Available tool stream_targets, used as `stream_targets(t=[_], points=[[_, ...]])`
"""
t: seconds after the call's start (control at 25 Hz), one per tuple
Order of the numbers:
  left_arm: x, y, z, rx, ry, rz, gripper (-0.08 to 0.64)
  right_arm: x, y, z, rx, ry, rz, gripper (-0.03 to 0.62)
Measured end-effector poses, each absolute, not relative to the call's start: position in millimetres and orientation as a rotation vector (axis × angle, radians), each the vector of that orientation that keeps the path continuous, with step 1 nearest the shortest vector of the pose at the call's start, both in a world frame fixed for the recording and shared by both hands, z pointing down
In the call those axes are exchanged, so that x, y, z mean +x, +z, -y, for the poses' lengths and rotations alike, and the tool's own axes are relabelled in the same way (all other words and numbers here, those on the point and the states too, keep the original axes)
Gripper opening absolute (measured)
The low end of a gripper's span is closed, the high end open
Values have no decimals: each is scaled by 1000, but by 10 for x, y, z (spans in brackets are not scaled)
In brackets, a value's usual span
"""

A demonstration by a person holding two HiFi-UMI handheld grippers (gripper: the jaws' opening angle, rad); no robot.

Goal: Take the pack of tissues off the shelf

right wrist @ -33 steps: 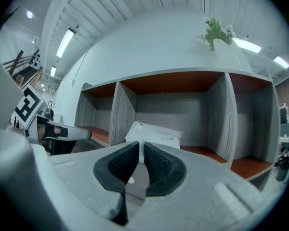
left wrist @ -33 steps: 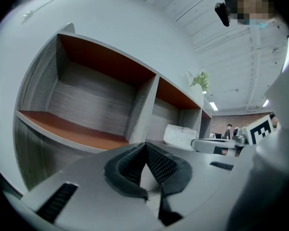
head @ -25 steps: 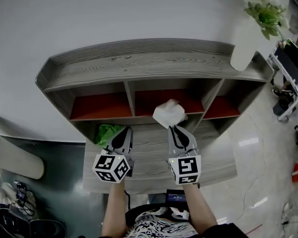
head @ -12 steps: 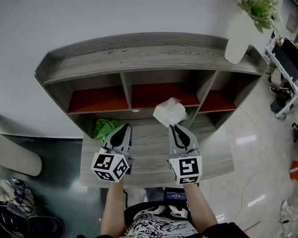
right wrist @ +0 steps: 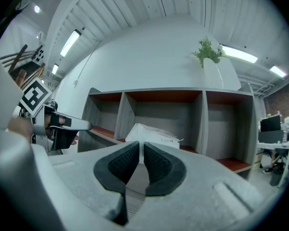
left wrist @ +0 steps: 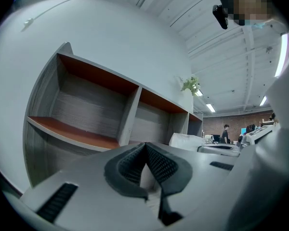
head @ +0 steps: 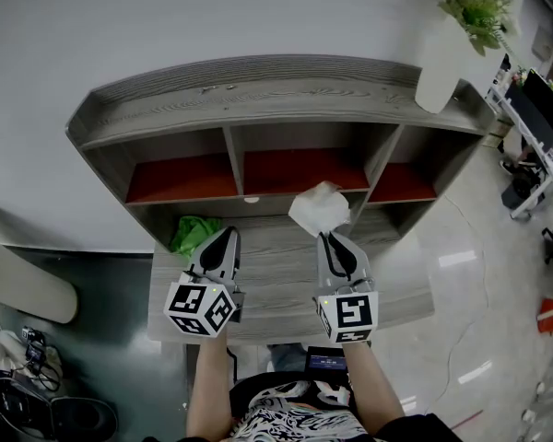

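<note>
The white pack of tissues (head: 319, 209) hangs in the air just in front of the shelf's (head: 258, 109) middle compartment, clear of its red floor. My right gripper (head: 329, 236) is shut on the pack's near edge; in the right gripper view the pack (right wrist: 151, 134) bulges beyond the nearly closed pads of that gripper (right wrist: 141, 143). My left gripper (head: 229, 233) is level beside it, shut and empty, its pads meeting at the tip (left wrist: 145, 144). The pack (left wrist: 185, 141) also shows to the right in the left gripper view.
The grey wooden shelf has three red-floored compartments, all bare. A white vase with a plant (head: 442, 53) stands on its top right. A green thing (head: 194, 233) lies at the left of the desk surface (head: 276, 284) under my grippers. Office gear (head: 535, 109) stands at the right.
Both grippers have drawn back a little from the shelf. The pack has come with the right gripper, off the middle compartment's red floor.
</note>
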State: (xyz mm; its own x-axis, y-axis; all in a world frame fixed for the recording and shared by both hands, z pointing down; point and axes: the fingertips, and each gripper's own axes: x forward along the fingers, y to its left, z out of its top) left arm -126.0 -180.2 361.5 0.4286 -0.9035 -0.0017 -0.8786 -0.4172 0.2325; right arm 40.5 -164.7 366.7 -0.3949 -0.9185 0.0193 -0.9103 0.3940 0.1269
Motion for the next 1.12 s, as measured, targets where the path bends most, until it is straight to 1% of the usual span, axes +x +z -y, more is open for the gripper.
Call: stream_targets(t=[1.12], points=[[-1179,3955,1738,2444,-73,1561,6,480,3962,1458,1644,-79,2530,35]])
